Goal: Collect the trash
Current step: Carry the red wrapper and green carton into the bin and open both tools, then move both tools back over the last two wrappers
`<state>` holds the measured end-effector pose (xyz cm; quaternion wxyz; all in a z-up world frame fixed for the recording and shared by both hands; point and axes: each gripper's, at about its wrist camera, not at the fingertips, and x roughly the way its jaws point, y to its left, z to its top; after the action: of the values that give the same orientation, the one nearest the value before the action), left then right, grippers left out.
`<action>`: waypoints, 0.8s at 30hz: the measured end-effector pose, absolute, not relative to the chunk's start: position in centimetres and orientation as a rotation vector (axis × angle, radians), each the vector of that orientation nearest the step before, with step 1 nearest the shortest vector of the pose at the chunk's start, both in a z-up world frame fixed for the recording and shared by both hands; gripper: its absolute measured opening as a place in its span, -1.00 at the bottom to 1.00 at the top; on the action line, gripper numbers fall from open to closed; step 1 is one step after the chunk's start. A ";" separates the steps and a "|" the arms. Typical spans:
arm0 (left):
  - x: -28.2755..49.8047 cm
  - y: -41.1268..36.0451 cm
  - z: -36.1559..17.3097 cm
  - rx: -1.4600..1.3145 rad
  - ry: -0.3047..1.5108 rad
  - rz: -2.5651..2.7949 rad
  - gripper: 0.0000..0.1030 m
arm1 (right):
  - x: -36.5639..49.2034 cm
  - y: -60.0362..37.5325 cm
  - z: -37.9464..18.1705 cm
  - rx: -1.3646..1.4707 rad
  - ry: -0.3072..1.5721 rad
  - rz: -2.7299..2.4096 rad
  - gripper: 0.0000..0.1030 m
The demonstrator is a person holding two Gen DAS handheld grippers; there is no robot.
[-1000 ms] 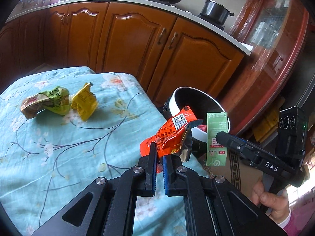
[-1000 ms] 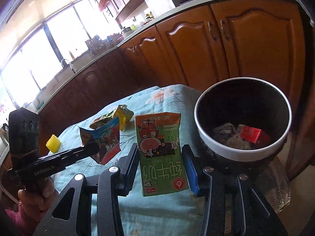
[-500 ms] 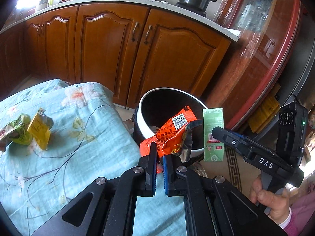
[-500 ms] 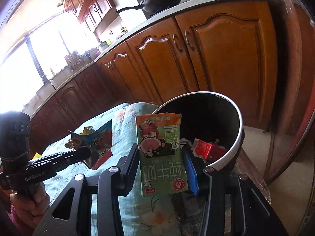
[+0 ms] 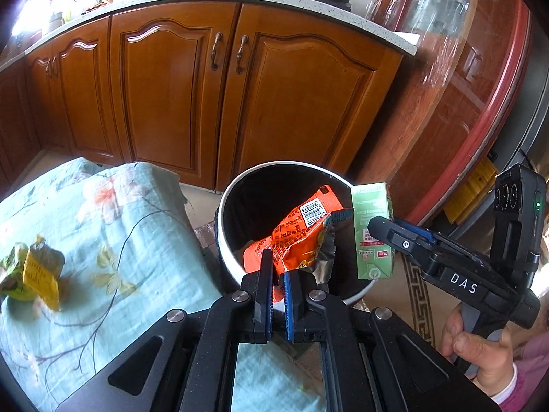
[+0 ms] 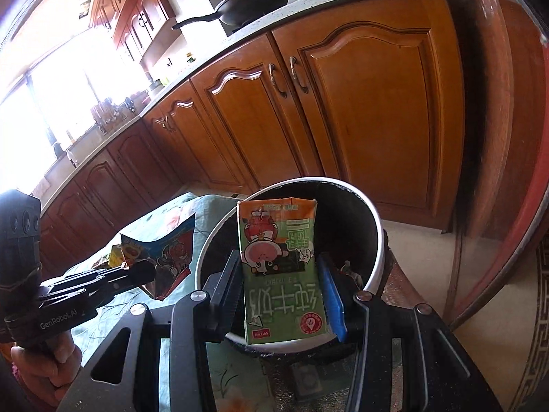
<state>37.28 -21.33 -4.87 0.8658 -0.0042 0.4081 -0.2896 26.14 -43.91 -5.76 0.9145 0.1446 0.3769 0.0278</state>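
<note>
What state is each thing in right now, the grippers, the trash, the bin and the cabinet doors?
left gripper: shut on orange wrapper, held at the bin's mouth
right gripper: shut on green carton, upside down
bin: open, some trash inside
yellow wrapper: lying crumpled on table
cabinet doors: closed

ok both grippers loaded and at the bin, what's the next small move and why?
Probably open the right gripper first. Its green milk carton hangs in front of the trash bin opening in both views, so it should drop inside. The left gripper pinches the orange wrapper nearer the rim, so a short push forward before releasing looks safer.
</note>
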 end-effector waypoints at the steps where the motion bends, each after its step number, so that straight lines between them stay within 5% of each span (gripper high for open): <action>1: 37.7 -21.8 -5.0 -0.001 0.862 -0.607 -0.93 | 26.4 -44.0 -5.8 0.294 0.778 0.054 -0.14; 15: 41.2 -25.4 -6.5 0.041 0.915 -0.621 -0.89 | 29.0 -45.6 -6.9 0.273 0.834 0.036 -0.14; 17: 41.6 -25.7 -6.8 0.037 0.931 -0.621 -0.78 | 29.3 -45.7 -7.2 0.271 0.846 0.036 -0.14; 21: 41.5 -25.3 -6.8 0.009 0.921 -0.610 -0.06 | 29.7 -46.0 -7.4 0.286 0.854 0.029 -0.06; 24: 40.4 -24.5 -6.4 -0.009 0.896 -0.602 0.04 | 29.2 -46.2 -7.2 0.307 0.837 0.023 0.20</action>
<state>40.39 -24.49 -6.43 0.8578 -0.0044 0.4266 -0.2867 29.24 -46.18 -7.25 0.9022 0.1483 0.4048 0.0113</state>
